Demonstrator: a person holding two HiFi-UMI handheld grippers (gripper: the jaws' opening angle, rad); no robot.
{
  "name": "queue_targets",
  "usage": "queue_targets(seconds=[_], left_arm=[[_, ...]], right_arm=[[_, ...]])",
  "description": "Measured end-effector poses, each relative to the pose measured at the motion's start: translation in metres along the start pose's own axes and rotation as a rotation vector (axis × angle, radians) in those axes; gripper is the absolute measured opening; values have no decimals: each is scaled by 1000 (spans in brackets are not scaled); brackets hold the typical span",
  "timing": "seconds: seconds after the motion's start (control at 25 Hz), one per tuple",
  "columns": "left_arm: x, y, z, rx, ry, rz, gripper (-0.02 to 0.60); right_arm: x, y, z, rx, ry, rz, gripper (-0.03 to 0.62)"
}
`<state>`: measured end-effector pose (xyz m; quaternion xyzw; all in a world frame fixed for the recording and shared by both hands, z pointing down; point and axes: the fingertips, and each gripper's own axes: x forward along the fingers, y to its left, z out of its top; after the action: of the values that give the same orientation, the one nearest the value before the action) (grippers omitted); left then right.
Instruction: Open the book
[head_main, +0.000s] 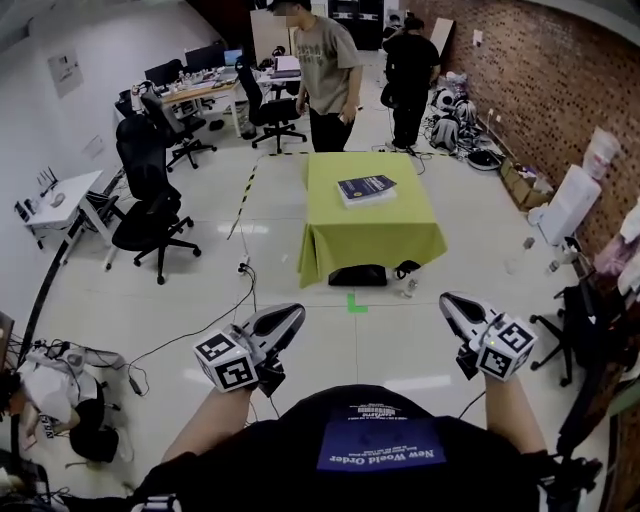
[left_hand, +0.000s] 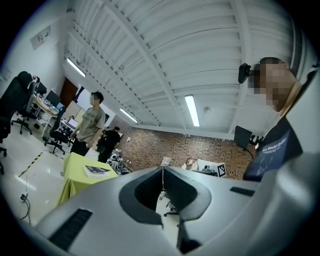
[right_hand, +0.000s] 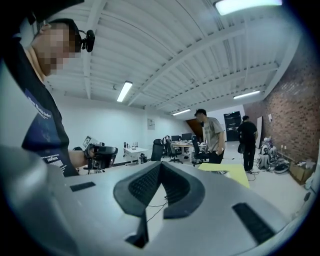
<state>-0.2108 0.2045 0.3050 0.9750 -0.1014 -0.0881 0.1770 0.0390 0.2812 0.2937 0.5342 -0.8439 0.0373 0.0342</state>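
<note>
Here's the grey left gripper (head_main: 290, 316), held low out front, jaws pressed tip to tip, and its own view confirms it: the dark ribbed pads (left_hand: 148, 190) meet in a thin seam with nothing between them. It's the same on the other side, where the grey right gripper (head_main: 449, 301) has its jaws fully together and carries nothing. And the target? The closed book with a dark blue cover (head_main: 366, 188) lies flat on the square table draped in yellow-green cloth (head_main: 375, 238), well ahead of both sets of jaws. From the left jaws it sits far off to their left; from the right jaws the table shows off to their right. A person in a beige T-shirt (head_main: 325, 70) stands just beyond the table.
</note>
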Motion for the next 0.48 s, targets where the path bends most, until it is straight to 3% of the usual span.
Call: queue_targets(seconds=[0.24,0.48], left_arm=[[46,69,8,-16,2,55,11],[125,125,31,33,-51,145,11]], right_arm=[[66,-74,-2,7,0,47,-14],[139,-172,11,-18,-9,189,-14]])
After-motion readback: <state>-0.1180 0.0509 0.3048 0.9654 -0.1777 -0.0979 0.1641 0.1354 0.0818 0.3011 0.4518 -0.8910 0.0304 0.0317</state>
